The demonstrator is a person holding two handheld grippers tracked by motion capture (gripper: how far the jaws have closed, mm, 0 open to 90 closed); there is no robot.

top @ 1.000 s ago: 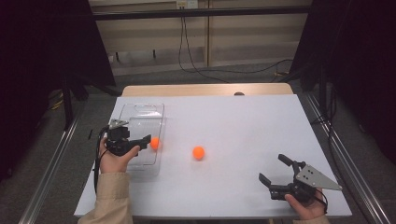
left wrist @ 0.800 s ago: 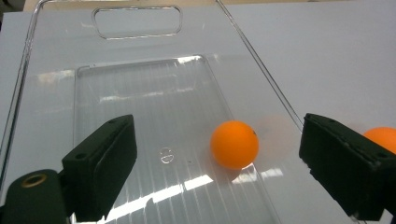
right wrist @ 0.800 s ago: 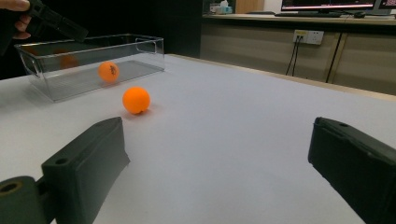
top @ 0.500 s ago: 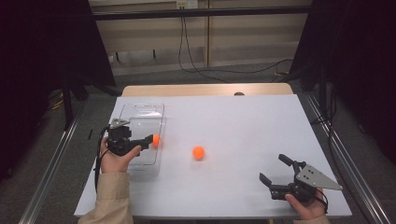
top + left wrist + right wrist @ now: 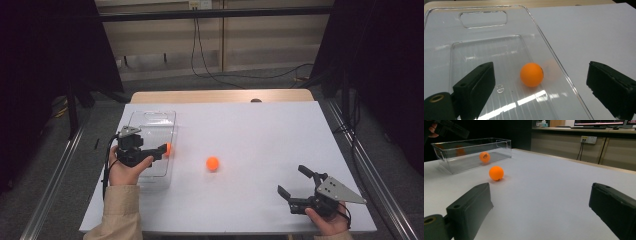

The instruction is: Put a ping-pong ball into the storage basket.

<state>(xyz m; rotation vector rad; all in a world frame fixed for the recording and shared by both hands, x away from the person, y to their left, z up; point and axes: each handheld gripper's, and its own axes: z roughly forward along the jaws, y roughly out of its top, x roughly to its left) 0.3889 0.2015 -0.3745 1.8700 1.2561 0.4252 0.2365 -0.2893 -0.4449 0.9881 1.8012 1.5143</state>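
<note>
An orange ball [image 5: 532, 74] lies on the floor of a clear plastic bin [image 5: 549, 47], slightly blurred on its right side. My left gripper [image 5: 541, 75] hangs over the bin; its jaws have just been opening and stand wide apart, with the ball below and between them, touching neither. In the high view the left gripper [image 5: 160, 150] is at the bin's [image 5: 150, 122] right side, by the ball [image 5: 168, 148]. A second orange ball [image 5: 212, 163] rests on the white table. My right gripper [image 5: 292, 180] stands open near the front right, nothing between its jaws.
The right gripper view looks across the table at the loose ball [image 5: 496, 173], the bin [image 5: 471, 145] with its ball [image 5: 484, 157], and the left gripper [image 5: 449, 127] above it. The white tabletop [image 5: 260, 130] ends at a wooden strip at the back.
The left gripper's jaws have spread wider over the bin, and the ball by their tips has shifted slightly. The right gripper and the loose ball have not moved.
</note>
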